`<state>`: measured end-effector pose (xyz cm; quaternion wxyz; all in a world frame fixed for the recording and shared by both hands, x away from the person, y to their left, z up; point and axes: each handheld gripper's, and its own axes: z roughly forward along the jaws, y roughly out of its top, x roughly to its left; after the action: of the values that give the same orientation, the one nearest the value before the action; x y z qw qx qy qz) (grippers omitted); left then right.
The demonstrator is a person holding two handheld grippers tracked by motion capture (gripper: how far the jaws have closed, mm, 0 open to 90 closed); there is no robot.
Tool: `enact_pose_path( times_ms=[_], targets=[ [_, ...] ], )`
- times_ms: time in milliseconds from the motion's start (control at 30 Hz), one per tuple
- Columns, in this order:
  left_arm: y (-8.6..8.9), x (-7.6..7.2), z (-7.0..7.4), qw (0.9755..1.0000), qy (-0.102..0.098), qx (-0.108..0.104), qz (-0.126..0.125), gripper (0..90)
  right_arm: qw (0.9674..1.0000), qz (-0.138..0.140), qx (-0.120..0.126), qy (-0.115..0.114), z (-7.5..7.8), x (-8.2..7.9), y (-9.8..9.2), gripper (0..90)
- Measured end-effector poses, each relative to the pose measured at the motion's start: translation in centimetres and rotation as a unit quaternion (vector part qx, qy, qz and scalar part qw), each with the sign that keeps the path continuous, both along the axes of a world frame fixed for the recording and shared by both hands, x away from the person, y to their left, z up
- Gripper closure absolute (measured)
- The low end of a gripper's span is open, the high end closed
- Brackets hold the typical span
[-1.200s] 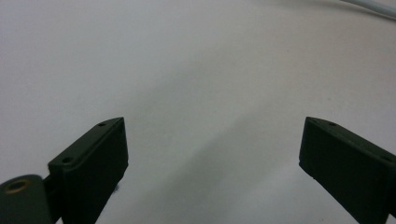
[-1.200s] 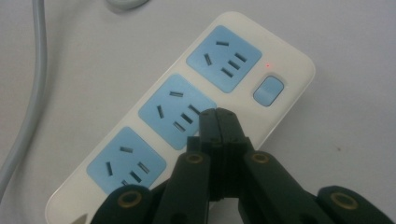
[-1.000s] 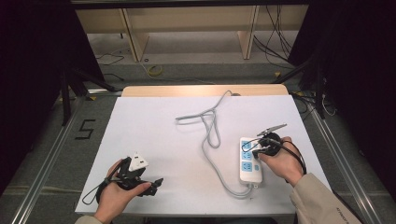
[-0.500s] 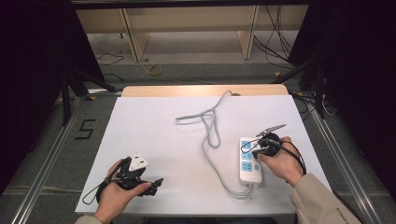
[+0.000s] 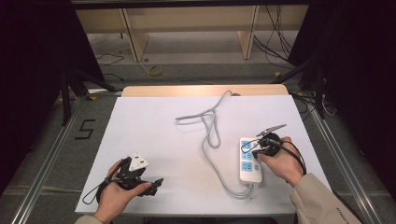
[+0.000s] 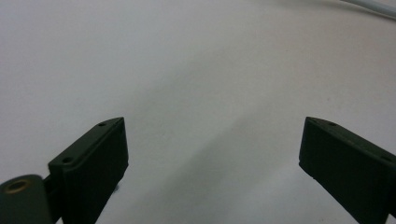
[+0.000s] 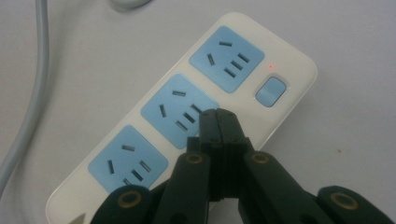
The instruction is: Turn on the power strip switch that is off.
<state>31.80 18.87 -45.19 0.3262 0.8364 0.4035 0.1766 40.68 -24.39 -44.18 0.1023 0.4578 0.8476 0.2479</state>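
Socket slots of power strip [image 7: 187, 112] partly behind closed right gripper [image 7: 218, 116].

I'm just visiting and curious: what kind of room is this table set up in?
Probably a lab or recording workspace, not a home. A white-covered table stands between dark curtains, loose cables lie on the bare floor behind it, and a taped number 5 marks the floor beside it. A white power strip with blue sockets lies on the table.

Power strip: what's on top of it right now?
The right tongs, shut, tips over the middle blue socket of the white three-socket power strip. Whether they touch it can't be told. They cover part of that socket and the strip's edge beside it.
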Motion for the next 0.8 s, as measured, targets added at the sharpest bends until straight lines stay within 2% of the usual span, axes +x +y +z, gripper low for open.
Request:
enact_pose_path(
  times_ms=[333,800],
  targets=[
    [-0.04,0.01,-0.02,1.0,0.0,0.003,-0.003,7.8,1.0,-0.002,0.003,-0.002,0.09,0.01,-0.1,90.0],
    [-0.08,0.02,-0.04,1.0,0.0,0.002,-0.003,7.8,0.9998,-0.003,0.006,-0.016,0.14,0.07,-0.5,90.0]
  ],
)
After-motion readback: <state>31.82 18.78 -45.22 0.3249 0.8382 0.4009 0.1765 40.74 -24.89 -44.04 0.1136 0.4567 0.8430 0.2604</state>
